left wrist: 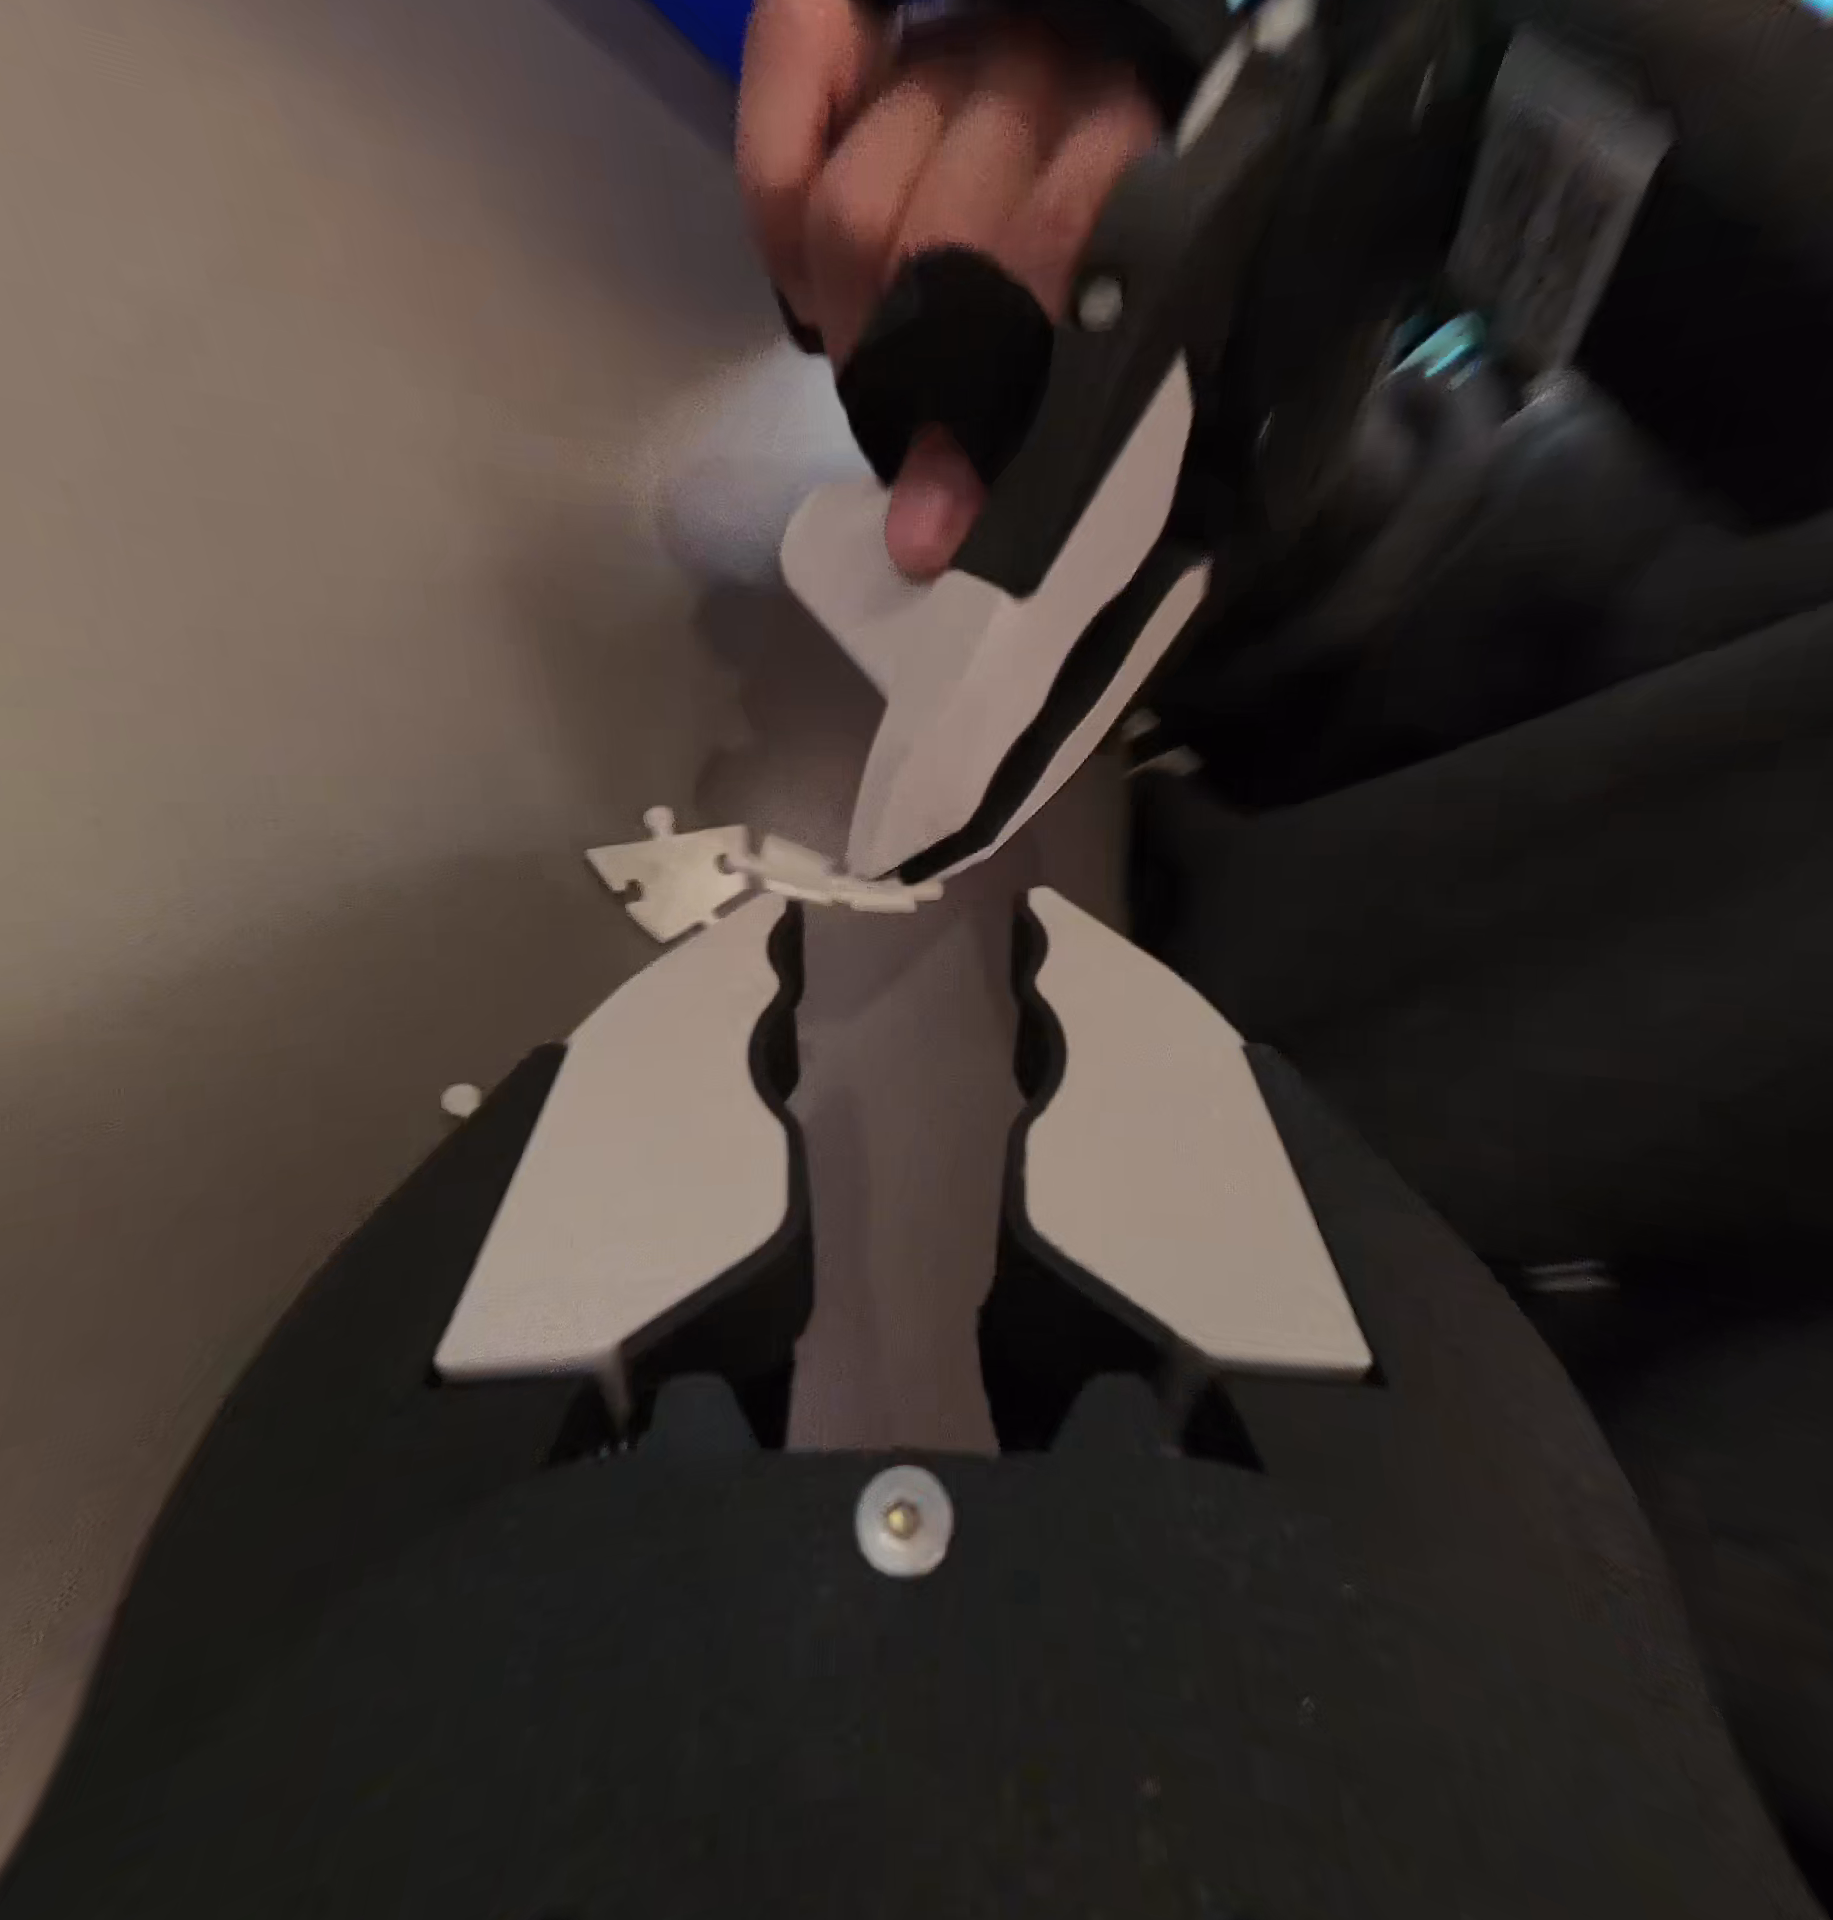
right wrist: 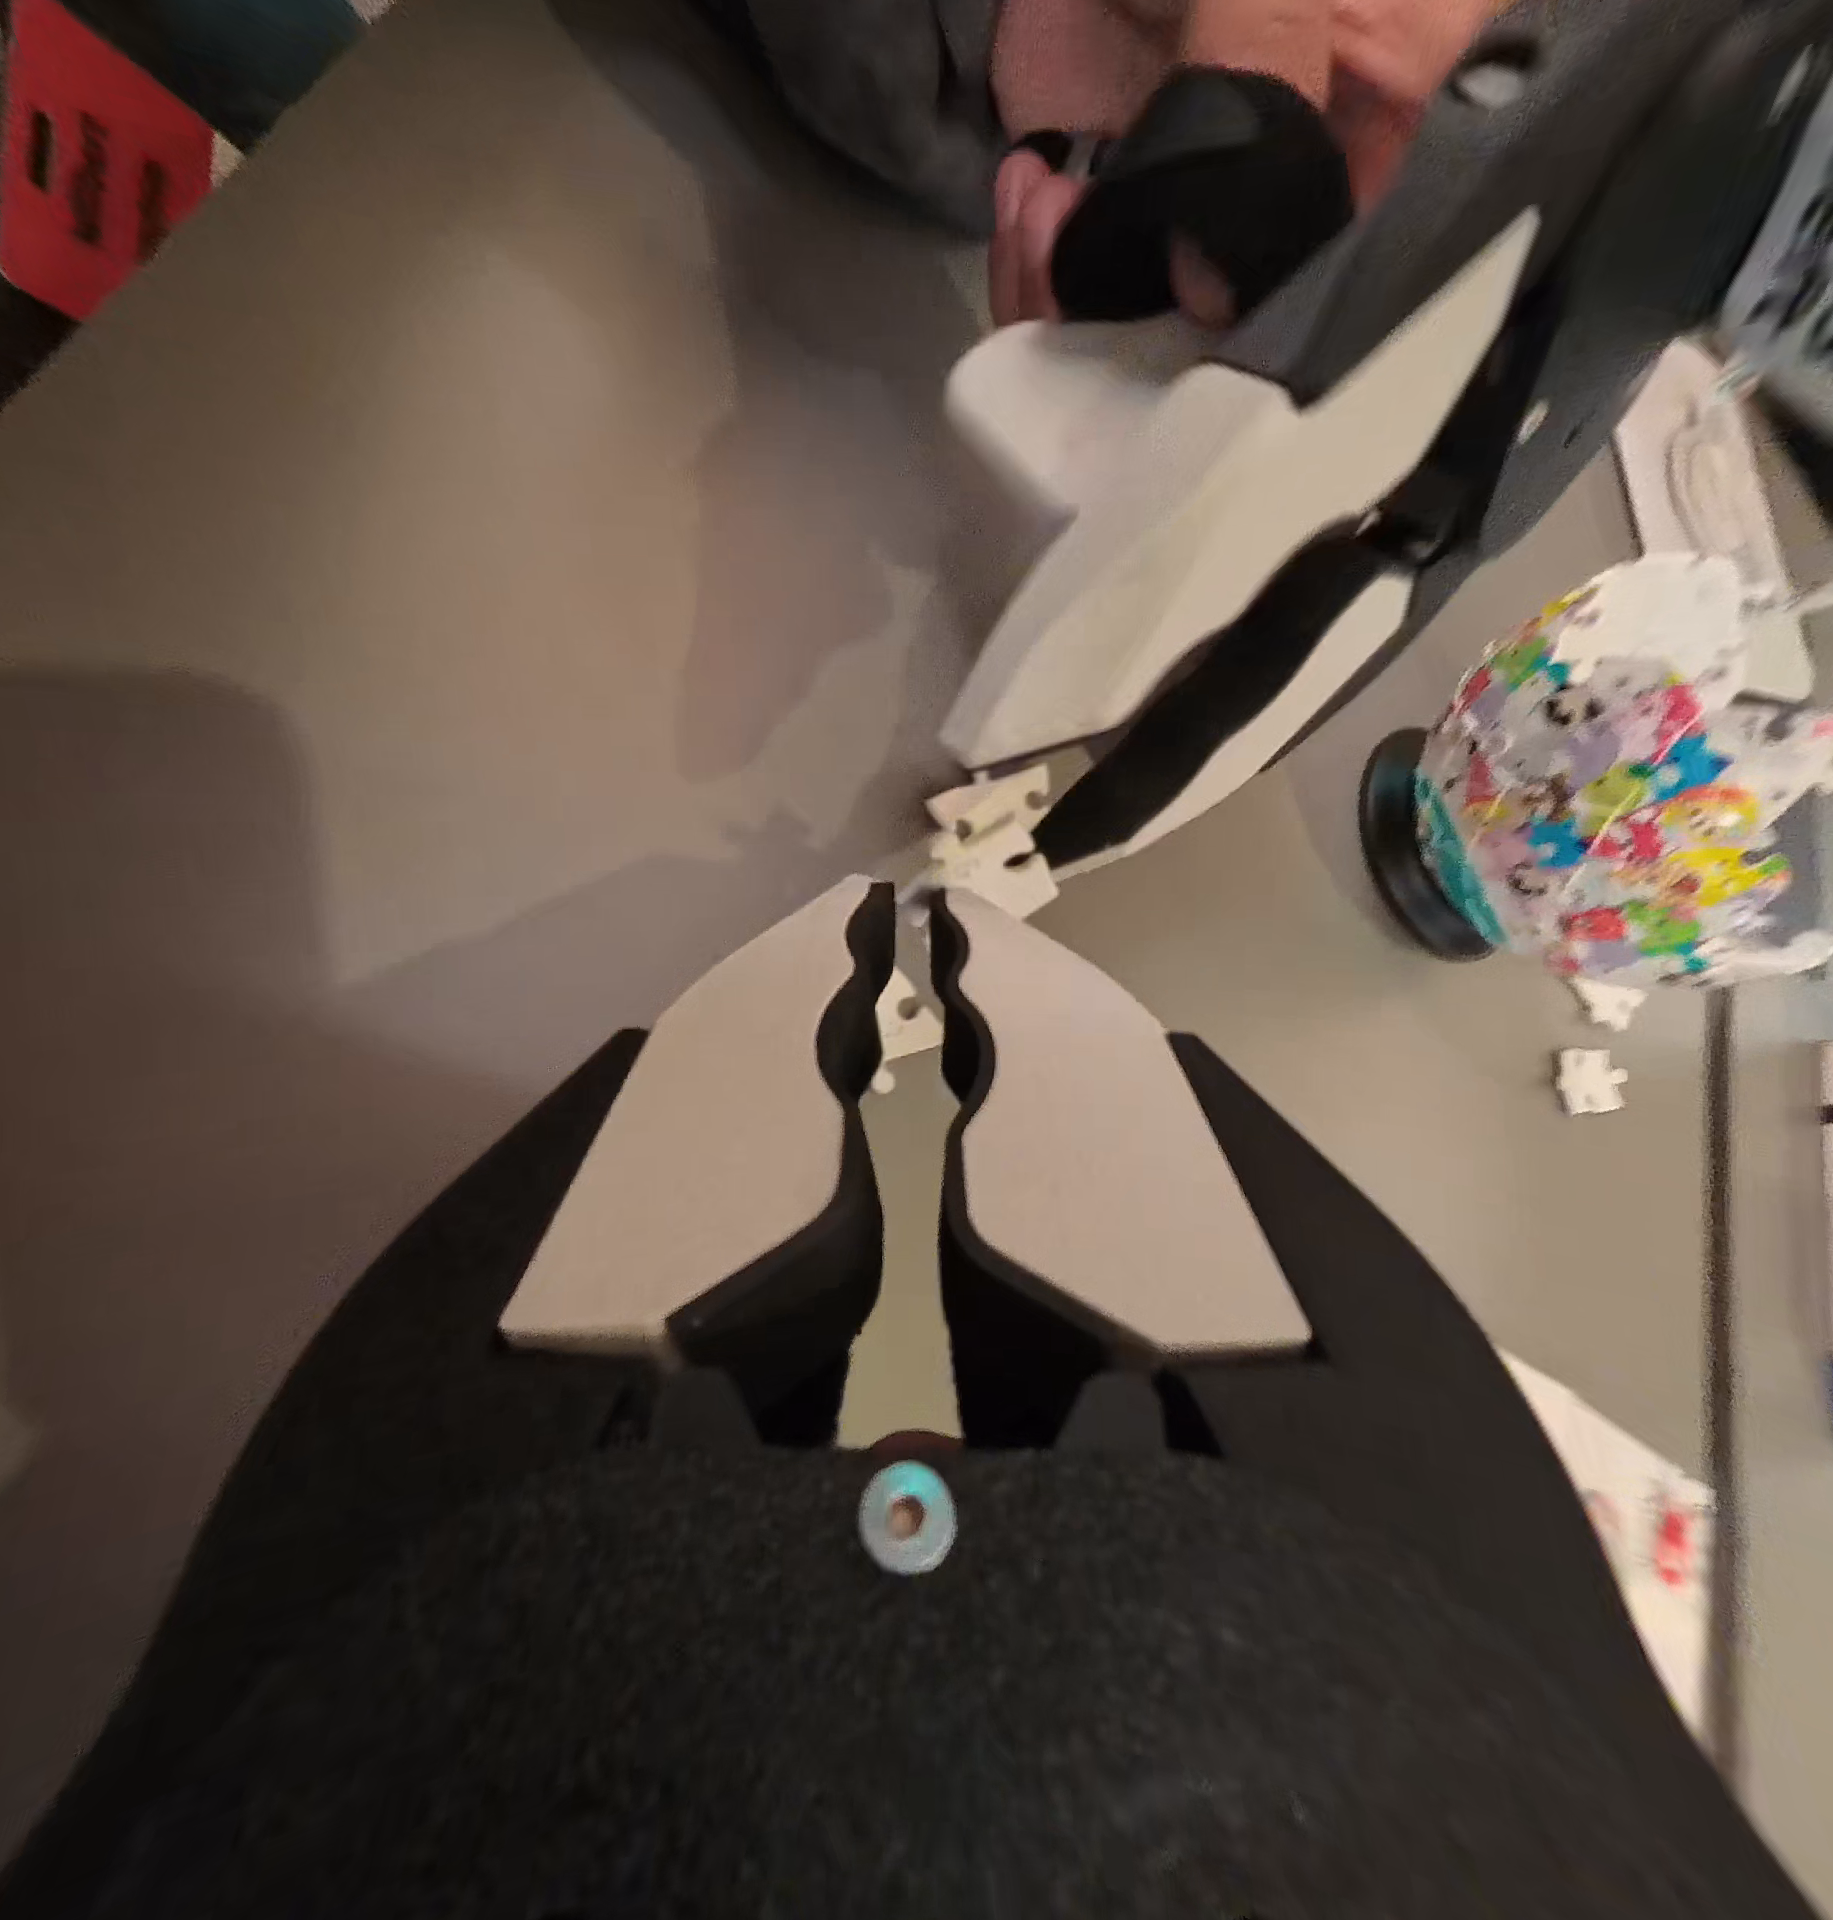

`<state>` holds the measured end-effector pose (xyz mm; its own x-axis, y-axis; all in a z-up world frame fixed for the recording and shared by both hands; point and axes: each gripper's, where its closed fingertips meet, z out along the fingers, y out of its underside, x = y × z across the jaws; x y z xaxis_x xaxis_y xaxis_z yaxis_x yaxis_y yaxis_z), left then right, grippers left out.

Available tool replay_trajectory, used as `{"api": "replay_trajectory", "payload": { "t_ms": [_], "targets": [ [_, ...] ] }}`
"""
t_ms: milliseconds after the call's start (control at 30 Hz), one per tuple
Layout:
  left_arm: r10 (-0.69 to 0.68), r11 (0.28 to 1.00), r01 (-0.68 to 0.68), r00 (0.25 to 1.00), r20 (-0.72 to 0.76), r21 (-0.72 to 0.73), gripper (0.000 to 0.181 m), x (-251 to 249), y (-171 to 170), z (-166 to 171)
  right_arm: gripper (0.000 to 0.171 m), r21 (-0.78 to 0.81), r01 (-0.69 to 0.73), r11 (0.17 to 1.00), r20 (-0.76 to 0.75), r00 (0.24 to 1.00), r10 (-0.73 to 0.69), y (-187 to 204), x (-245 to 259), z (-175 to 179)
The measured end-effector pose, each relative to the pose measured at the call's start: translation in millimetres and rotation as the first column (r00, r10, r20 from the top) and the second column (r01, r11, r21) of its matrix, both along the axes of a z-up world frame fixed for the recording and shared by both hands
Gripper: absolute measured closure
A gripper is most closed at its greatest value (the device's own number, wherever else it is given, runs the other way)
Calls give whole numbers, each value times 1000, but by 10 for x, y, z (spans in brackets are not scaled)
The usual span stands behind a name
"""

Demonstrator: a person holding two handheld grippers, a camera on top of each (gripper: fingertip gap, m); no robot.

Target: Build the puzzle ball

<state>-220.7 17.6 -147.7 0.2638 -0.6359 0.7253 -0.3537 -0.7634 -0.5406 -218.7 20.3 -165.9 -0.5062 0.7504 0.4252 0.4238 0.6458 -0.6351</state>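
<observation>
Step in hand: sub-assembling loose pcs away from the ball, not fitting onto it yet. The R gripper (right wrist: 907,899) is nipping the joined pieces (left wrist: 746,878) w/ its tips. Its jaws are nearly together, w/ only a thin gap showing. The L gripper (left wrist: 907,914) is sitting just near of the same cluster. Its jaws are apart and gripping nothing, though its left tip is looking close to or touching the cluster's edge. Both views are blurring, so things are prob. moving.

One more white piece (right wrist: 907,1023) is showing through the R gripper's gap. Can't tell if it's hanging from the grip or lying on the table (right wrist: 372,623).

The puzzle ball (right wrist: 1618,769) is standing far right on a black stand (right wrist: 1395,831). It's partly built, w/ colourful lower half and ragged open top, well apart from both grippers. Two loose pieces (right wrist: 1592,1081) are lying just near of it.

Next move, as I'm judging it: L needs to close on the free end of the cluster so the tabs press home w/o bending. Then the cluster is going over to the ball's open rim, curve matched to the shell.

Writing: a red card (right wrist: 91,177) far left and a printed sheet (right wrist: 1639,1538) near right are carrying print, too blurred to read. No brand is legible.
</observation>
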Motion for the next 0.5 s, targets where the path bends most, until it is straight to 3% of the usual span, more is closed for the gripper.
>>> {"api": "replay_trajectory", "payload": {
  "t_ms": [100, 267, 367, 500],
  "targets": [
    [25, 995, -12, 992, 123, -102, 148, -74, -16, 45, 166, 71, -19, 997, -21, 1000, 21, -61, -43, 58],
    [29, 984, 3, 983, 179, -178, 149, -124, -31, 55, 169, 126, -66, 990, -8, 998, 67, -233, -57, -7],
    [-21, 977, 45, 993, 115, -208, 148, -131, -169, -73, 169, 166, -72, 983, 4, 997, 73, -300, -88, -30],
    [11, 998, -14, 999, -47, -55, 149, -288, -287, -231, 169, 89, -83, 993, 62, 995, 77, -367, -43, -268]
  ]
}}
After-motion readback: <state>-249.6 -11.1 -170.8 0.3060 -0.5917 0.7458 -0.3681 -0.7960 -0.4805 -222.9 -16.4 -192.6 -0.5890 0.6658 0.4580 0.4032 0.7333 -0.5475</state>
